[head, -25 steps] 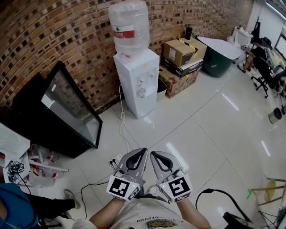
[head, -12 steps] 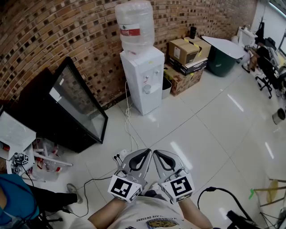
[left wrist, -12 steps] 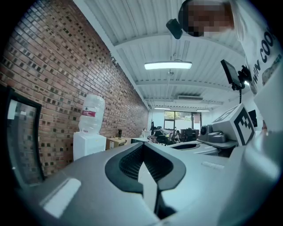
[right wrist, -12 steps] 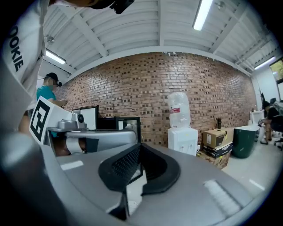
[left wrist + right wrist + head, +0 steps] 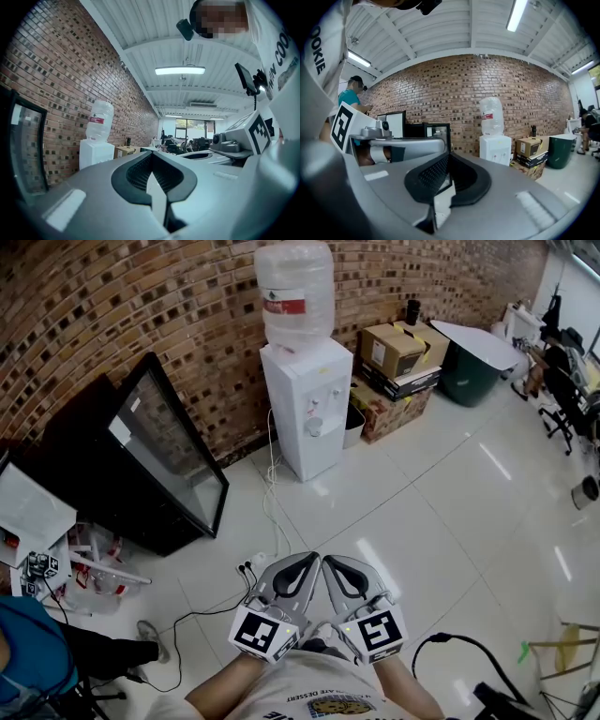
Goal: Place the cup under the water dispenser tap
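left gripper [image 5: 307, 558] and right gripper [image 5: 327, 561], low centre, both pressed together, empty. water dispenser [image 5: 307, 381] stood upper centre, well apart. small pale cup [image 5: 315, 427], likely, sat under its taps; if so, placing looked done.

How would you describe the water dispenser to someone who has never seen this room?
Find the brick wall across the top of the head view. Against it, between a black glass-fronted cabinet and stacked cardboard boxes, stands the water dispenser: the only white unit, topped by a clear upturned bottle with a red label.
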Action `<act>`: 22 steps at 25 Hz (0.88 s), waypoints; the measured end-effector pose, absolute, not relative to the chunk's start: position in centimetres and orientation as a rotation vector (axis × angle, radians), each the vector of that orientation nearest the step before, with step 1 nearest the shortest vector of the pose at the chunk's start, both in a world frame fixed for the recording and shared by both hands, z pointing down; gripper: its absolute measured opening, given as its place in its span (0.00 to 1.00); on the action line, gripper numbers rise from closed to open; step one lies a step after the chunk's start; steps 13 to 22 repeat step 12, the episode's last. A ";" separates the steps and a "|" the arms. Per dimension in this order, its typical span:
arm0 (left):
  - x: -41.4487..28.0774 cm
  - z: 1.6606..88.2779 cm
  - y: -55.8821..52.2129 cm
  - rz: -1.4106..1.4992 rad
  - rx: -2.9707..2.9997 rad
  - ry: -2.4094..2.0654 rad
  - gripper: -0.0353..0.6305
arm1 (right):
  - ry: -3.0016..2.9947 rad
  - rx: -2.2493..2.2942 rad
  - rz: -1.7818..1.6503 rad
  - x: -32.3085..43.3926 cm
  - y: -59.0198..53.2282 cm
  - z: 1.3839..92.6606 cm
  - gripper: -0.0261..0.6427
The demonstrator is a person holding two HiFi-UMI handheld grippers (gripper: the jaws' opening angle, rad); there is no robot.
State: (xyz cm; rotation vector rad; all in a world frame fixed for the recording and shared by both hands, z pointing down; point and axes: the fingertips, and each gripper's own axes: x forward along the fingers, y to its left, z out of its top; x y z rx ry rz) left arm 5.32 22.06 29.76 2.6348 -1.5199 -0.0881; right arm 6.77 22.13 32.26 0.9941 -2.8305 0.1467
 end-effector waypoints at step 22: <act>5.4 29.9 21.5 -0.090 2.641 -1.517 0.04 | -2.832 1.009 0.149 6.9 21.5 32.8 0.05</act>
